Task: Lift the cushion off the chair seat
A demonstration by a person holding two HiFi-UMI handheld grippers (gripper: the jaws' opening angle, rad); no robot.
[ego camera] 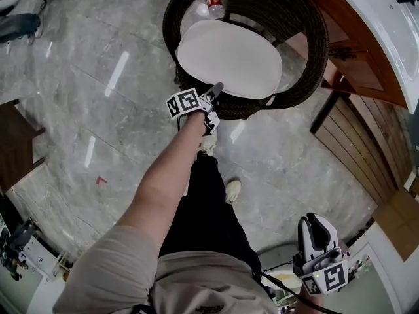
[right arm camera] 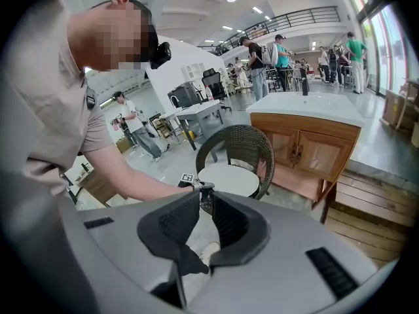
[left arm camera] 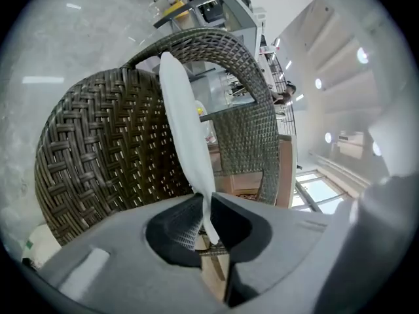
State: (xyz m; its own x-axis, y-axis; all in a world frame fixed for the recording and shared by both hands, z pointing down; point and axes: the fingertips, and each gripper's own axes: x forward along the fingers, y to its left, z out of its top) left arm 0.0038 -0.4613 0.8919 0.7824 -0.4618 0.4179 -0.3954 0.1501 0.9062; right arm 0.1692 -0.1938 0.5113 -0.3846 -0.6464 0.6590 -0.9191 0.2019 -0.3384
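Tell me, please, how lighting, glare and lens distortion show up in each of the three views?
Head view: the glossy floor carries streaks of reflected ceiling light; the cushion is evenly lit. Left gripper view: fisheye bowing of the wicker chair, black corners, a washed-out right side. Right gripper view: the same bowing and dark rim, with glare from the windows at the upper right.

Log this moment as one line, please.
step: grasp | left gripper: shut on cushion edge | cushion: lying on chair | right gripper: open, empty, away from chair

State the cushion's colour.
Plain white cushion; it shows best in the head view.
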